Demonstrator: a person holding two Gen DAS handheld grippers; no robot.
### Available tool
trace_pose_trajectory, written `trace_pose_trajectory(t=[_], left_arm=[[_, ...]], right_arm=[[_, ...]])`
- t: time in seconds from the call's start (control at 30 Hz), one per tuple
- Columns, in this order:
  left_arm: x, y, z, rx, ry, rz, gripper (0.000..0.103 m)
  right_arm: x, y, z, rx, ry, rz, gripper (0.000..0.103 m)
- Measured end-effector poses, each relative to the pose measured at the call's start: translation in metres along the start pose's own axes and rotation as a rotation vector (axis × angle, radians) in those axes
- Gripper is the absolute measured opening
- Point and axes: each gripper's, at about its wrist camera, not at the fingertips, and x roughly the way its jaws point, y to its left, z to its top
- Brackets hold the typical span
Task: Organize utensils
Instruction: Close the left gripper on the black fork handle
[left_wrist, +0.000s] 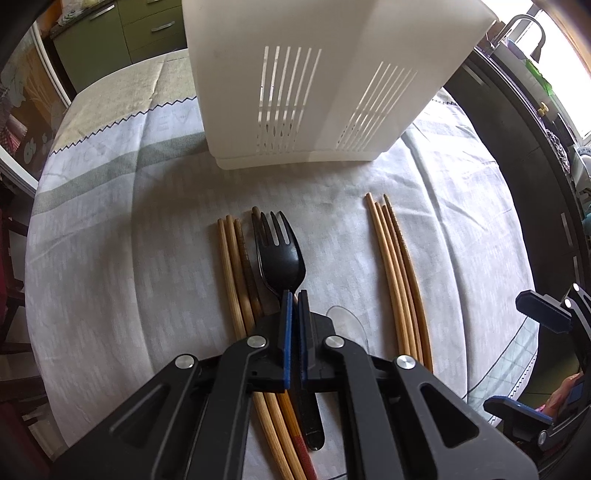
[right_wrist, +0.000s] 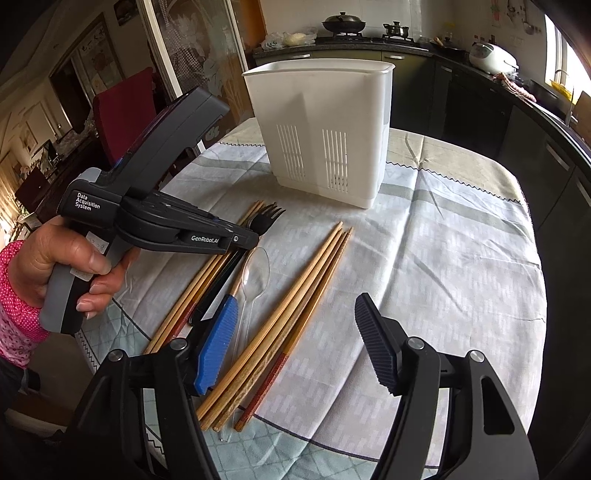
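Observation:
My left gripper (left_wrist: 294, 297) points steeply down and is shut on the neck of a black fork (left_wrist: 280, 251) that lies on the tablecloth. The right wrist view shows the same left gripper (right_wrist: 247, 240) over the fork (right_wrist: 271, 215), with a hand around its handle. A bundle of wooden chopsticks (left_wrist: 236, 280) lies just left of the fork, and a clear plastic spoon (right_wrist: 255, 273) just right of it. My right gripper (right_wrist: 295, 343) is open, low over a second bundle of chopsticks (right_wrist: 295, 314) that runs between its pads untouched. A white slotted utensil holder (right_wrist: 321, 129) stands upright behind the utensils.
The round table wears a pale striped cloth (right_wrist: 443, 258), bare on its right half. A red chair (right_wrist: 125, 107) stands at the far left. Dark kitchen cabinets and a counter with pots (right_wrist: 343, 24) and a rice cooker (right_wrist: 491, 55) curve behind and to the right.

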Motion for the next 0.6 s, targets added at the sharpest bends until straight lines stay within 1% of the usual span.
trace_pose_trajectory(t=[0.1, 0.13, 0.17, 0.2, 0.23, 0.3, 0.4, 0.47, 0.53, 0.6], left_arm=[[-0.001, 0.002, 0.001, -0.004, 0.018, 0.001, 0.002], [-0.003, 0.004, 0.001, -0.007, 0.014, 0.001, 0.007], [-0.004, 0.004, 0.001, -0.003, 0.009, 0.013, 0.018], [-0.005, 0.003, 0.001, 0.003, 0.002, 0.019, 0.024], [-0.006, 0.002, 0.001, 0.000, -0.005, 0.028, 0.033], [-0.006, 0.001, 0.002, 0.007, -0.014, 0.047, 0.034], [-0.008, 0.003, 0.003, -0.004, -0.018, 0.044, 0.034], [-0.010, 0.003, 0.001, 0.002, -0.024, 0.056, 0.034], [-0.010, 0.008, -0.002, 0.000, -0.013, 0.062, 0.034], [-0.005, 0.010, -0.003, -0.004, 0.005, 0.064, 0.030]], right_arm=[[-0.001, 0.002, -0.001, -0.005, 0.003, 0.003, 0.066], [-0.001, 0.002, -0.001, -0.008, 0.003, 0.004, 0.066], [-0.002, 0.003, -0.002, -0.011, 0.002, 0.004, 0.066], [-0.002, 0.003, -0.002, -0.013, 0.000, 0.003, 0.066], [-0.002, 0.003, -0.001, -0.014, 0.000, 0.002, 0.066], [-0.001, 0.003, -0.001, -0.014, 0.000, 0.004, 0.066], [-0.001, 0.005, -0.002, -0.020, 0.002, 0.005, 0.067], [-0.001, 0.006, -0.002, -0.024, 0.004, 0.006, 0.067], [0.000, 0.007, -0.001, -0.027, 0.004, 0.007, 0.070], [0.001, 0.008, 0.000, -0.029, 0.003, 0.007, 0.071]])
